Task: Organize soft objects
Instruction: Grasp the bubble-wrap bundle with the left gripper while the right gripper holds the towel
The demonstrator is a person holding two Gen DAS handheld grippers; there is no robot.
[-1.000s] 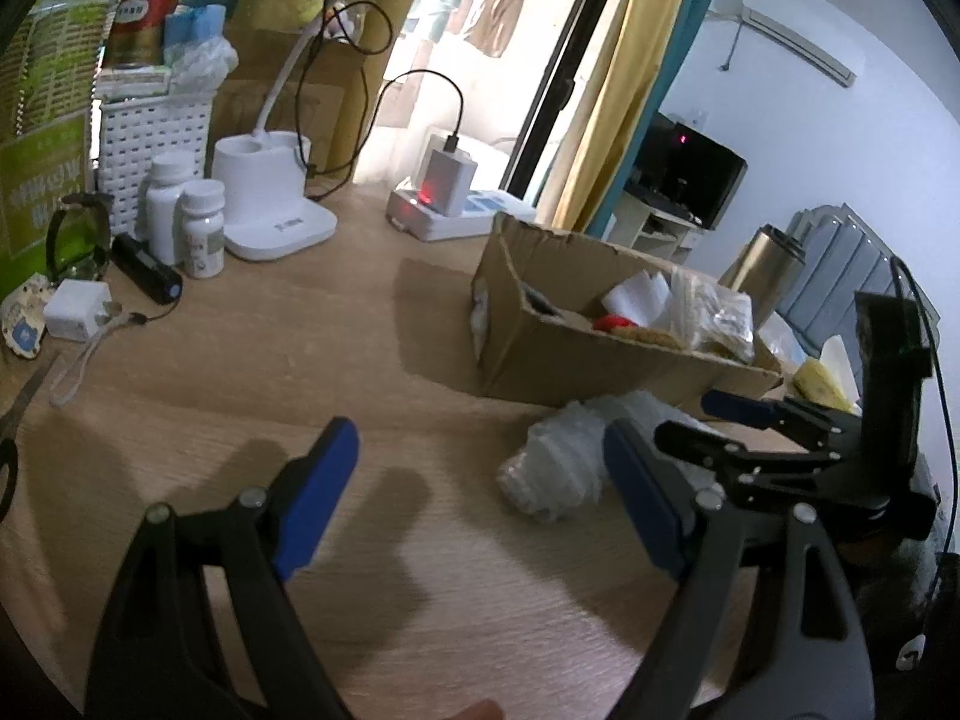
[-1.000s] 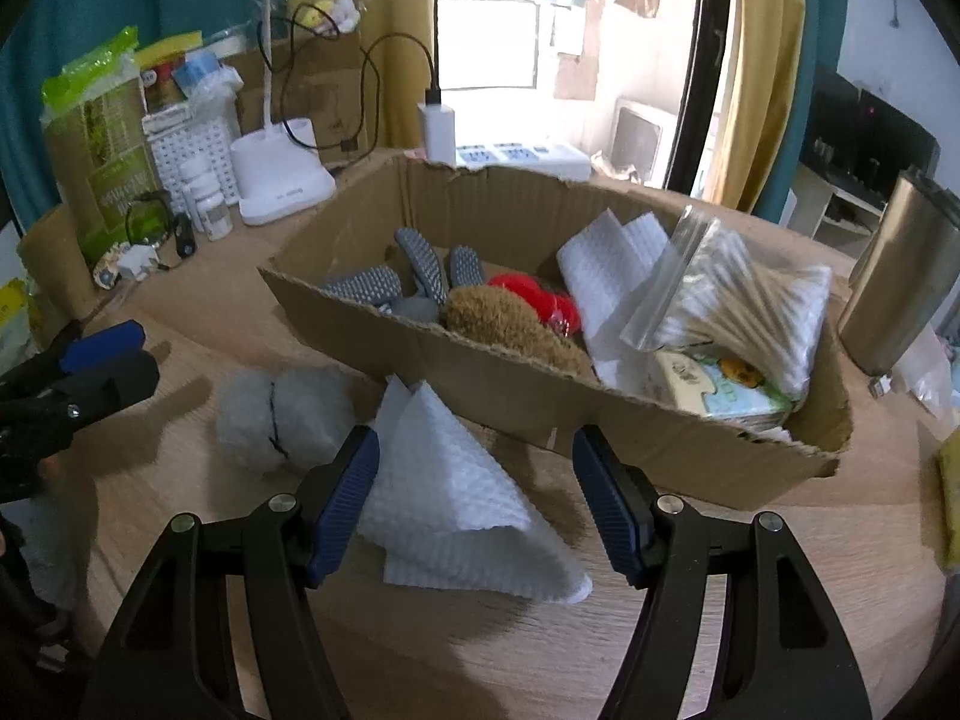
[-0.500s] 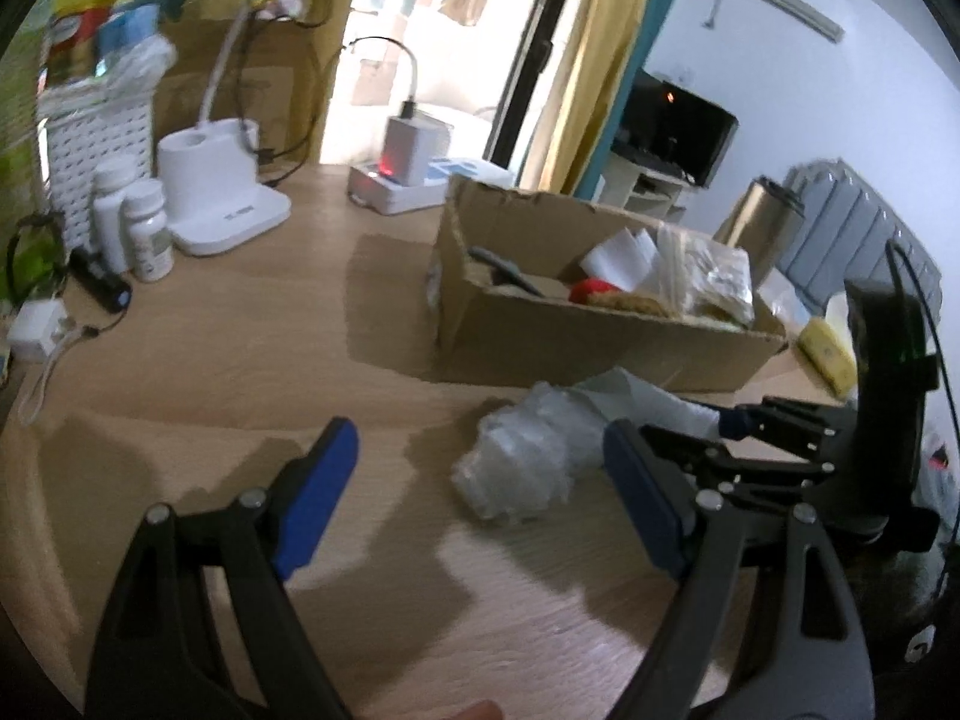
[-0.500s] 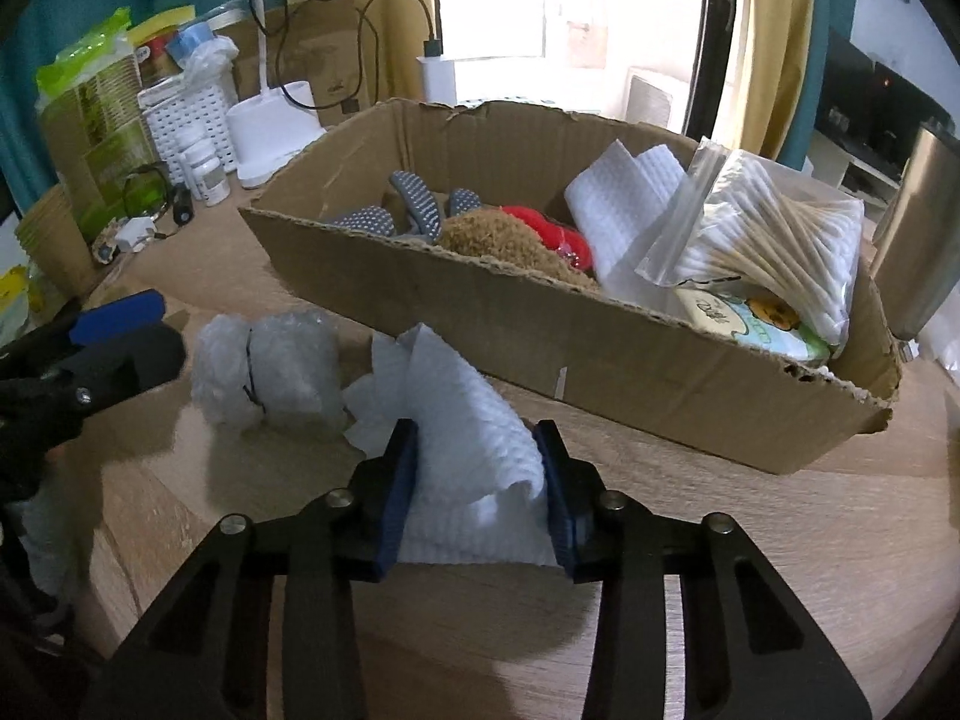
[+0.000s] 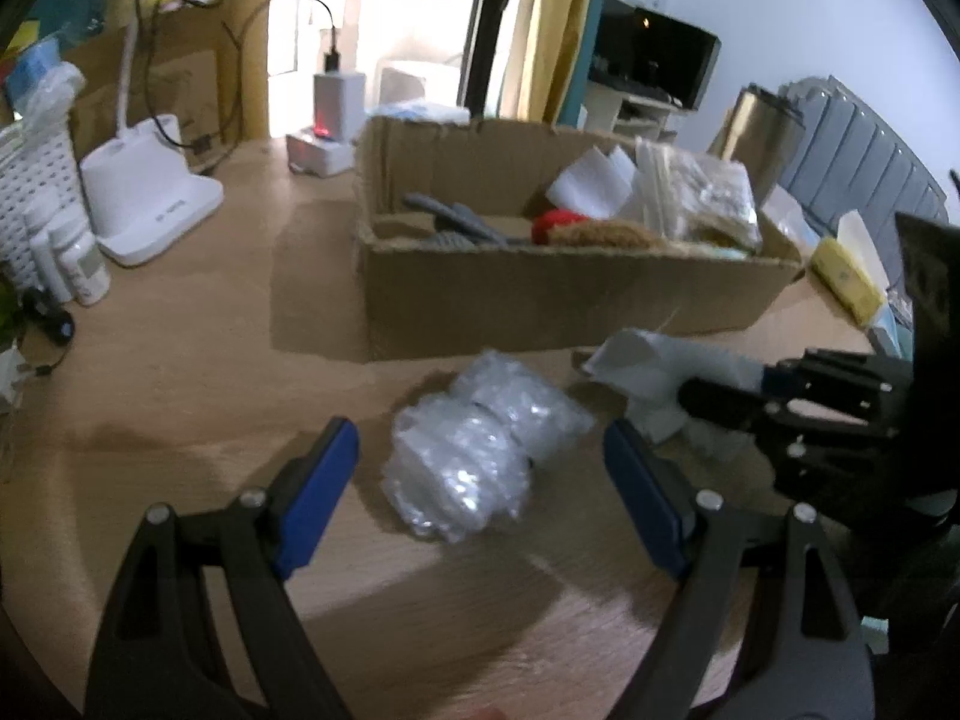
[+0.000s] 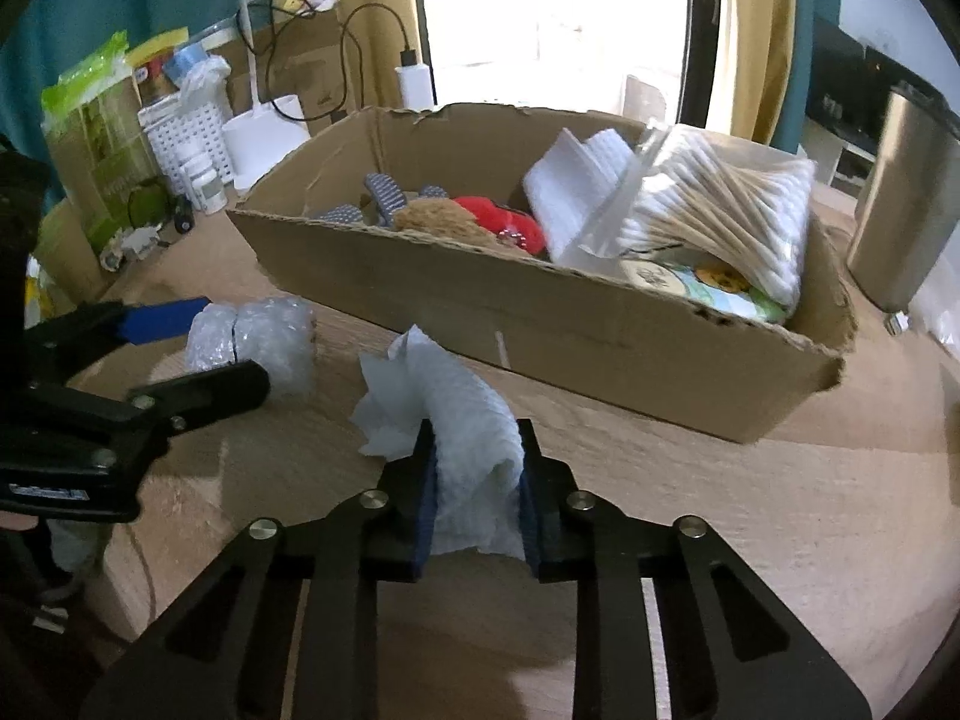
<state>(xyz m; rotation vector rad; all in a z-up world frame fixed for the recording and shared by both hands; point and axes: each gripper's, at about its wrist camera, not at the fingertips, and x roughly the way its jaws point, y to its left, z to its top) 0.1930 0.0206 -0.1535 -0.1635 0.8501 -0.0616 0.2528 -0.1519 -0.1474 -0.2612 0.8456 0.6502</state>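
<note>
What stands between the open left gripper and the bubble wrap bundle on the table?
Nothing visible does. The left gripper is open with the bubble wrap bundle lying on bare table just ahead of its fingertips. The right gripper, shut on the white paper towel, sits off to the side.

A light wooden tabletop [image 5: 180, 372] carries everything. A crumpled clear bubble-wrap bundle [image 5: 480, 450] lies just ahead of the left gripper's fingers. Beyond it stands an open brown cardboard box [image 6: 600, 330]. A white lamp base [image 5: 153, 210] and small white bottles [image 5: 84, 264] sit far left.
</note>
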